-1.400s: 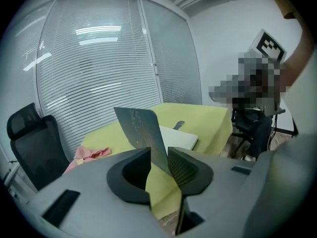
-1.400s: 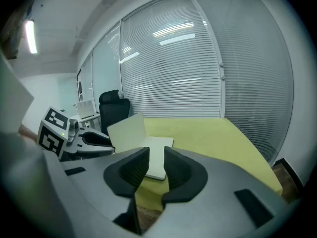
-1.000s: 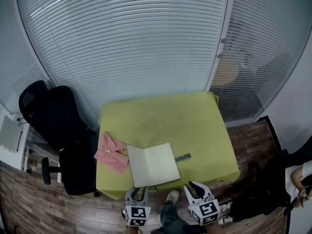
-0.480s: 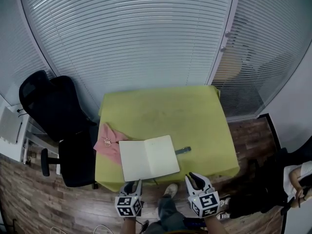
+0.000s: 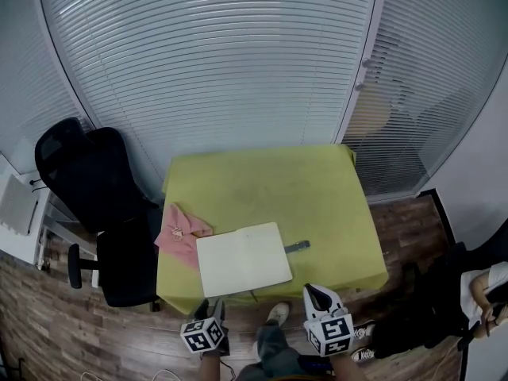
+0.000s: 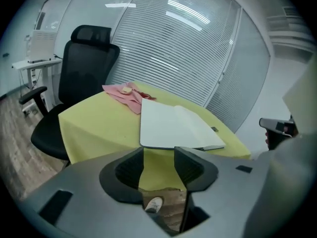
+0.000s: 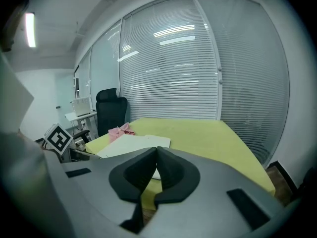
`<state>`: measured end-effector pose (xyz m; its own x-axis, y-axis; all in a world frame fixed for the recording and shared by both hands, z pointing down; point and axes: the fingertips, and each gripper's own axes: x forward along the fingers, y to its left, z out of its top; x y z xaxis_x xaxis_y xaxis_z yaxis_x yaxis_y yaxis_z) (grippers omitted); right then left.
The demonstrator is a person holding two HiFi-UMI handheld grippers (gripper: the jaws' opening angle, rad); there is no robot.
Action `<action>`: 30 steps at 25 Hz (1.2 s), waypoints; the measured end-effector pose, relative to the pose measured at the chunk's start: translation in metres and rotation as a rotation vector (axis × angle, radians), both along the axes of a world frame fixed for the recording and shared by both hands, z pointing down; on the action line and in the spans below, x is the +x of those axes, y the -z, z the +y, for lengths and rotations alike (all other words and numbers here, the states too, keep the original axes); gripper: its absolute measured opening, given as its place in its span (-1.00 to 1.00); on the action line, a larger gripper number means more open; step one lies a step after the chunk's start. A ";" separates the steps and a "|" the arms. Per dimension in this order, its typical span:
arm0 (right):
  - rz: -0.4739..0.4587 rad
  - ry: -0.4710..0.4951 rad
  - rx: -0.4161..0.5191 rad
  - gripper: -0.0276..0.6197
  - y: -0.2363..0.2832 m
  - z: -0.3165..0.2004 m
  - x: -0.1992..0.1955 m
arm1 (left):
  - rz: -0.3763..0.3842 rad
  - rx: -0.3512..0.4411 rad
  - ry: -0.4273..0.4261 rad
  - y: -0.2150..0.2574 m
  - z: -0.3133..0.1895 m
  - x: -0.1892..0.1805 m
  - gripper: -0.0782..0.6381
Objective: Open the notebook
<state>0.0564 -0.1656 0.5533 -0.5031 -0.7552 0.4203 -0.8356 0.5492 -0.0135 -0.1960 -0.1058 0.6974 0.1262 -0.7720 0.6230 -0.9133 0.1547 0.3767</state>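
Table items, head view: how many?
3 on the yellow table: open notebook at the near edge, pink cloth by its left side, small grey object at its right edge. Something could lie hidden under the notebook.

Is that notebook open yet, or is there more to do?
Done, by the look of it: the notebook lies flat and open on the yellow table. Nothing is in hand: the left gripper has its jaws opening with nothing between them, the right gripper is shut and empty, and both are short of the table's near edge. Nothing seems left.
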 end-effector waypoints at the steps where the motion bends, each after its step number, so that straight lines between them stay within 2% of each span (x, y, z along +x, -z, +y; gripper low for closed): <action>1: -0.005 -0.003 0.000 -0.88 0.000 0.002 0.000 | -0.013 0.004 0.007 0.002 0.003 -0.003 -0.21; 5: -0.001 -0.003 0.014 -0.88 0.005 0.009 -0.002 | -0.095 0.049 -0.007 0.024 0.007 -0.008 -0.18; 9: 0.020 0.005 0.055 -0.88 0.015 0.019 -0.003 | -0.118 0.161 -0.025 0.064 0.006 0.001 -0.29; 16: -0.019 -0.028 0.144 -0.88 0.050 0.032 -0.006 | -0.237 0.378 -0.112 0.148 -0.001 0.024 -0.43; 21: -0.003 -0.035 0.212 -0.88 0.075 0.041 -0.008 | -0.204 0.544 -0.137 0.211 0.002 0.041 -0.50; 24: -0.019 -0.044 0.248 -0.88 0.091 0.048 -0.005 | -0.229 0.584 -0.159 0.235 0.006 0.050 -0.65; 30: -0.055 -0.048 0.306 -0.88 0.112 0.058 0.001 | -0.243 0.616 -0.157 0.254 0.011 0.058 -0.69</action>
<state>0.0573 -0.1073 0.4409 -0.4798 -0.8656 0.1434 -0.8630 0.4951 0.1004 -0.1383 -0.0952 0.4438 0.1782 -0.9789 0.1003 -0.9772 -0.1641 0.1346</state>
